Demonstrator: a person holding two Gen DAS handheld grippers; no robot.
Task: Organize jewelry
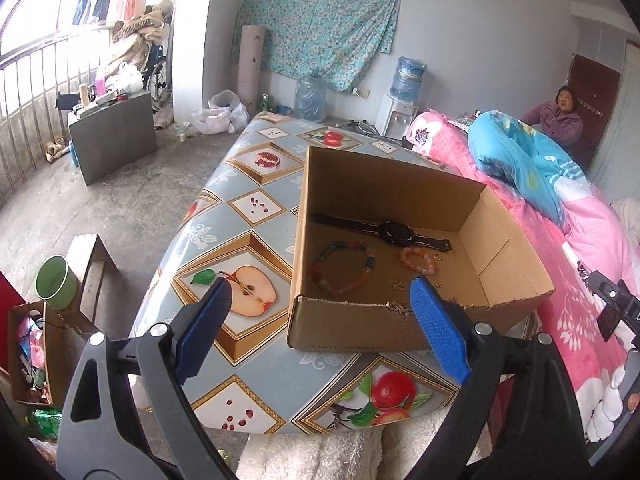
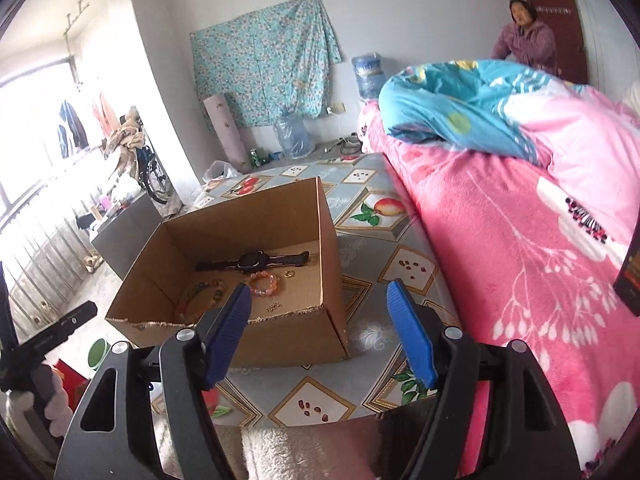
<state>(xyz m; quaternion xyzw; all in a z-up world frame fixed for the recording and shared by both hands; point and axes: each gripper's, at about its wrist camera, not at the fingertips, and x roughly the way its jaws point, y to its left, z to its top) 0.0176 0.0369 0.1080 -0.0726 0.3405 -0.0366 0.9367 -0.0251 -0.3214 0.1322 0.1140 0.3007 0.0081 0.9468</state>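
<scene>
An open cardboard box [image 1: 516, 256] [image 2: 328, 240] stands on a table with a fruit-print cloth [image 1: 256, 208] [image 2: 400, 240]. Inside lie a black watch [image 1: 394, 232] [image 2: 252, 260], a multicoloured bead bracelet [image 1: 344, 266] [image 2: 200, 294], a pink bead bracelet [image 1: 418, 258] [image 2: 264, 283], a small gold ring [image 1: 437, 256] [image 2: 289, 274] and small gold pieces [image 1: 397, 285] [image 2: 274, 307]. My left gripper [image 1: 320, 300] hangs open before the box's near wall, with nothing between its blue fingers. Above the box's near right corner my right gripper [image 2: 318, 304] is open and empty too.
A bed with a pink floral blanket [image 1: 580, 280] [image 2: 520, 260] and a blue quilt [image 1: 520, 160] [image 2: 460, 108] runs along the table's right side. A person [image 1: 560, 116] [image 2: 528, 40] sits at the far right. A green cup [image 1: 54, 284] and a small box of clutter [image 1: 32, 352] stand lower left.
</scene>
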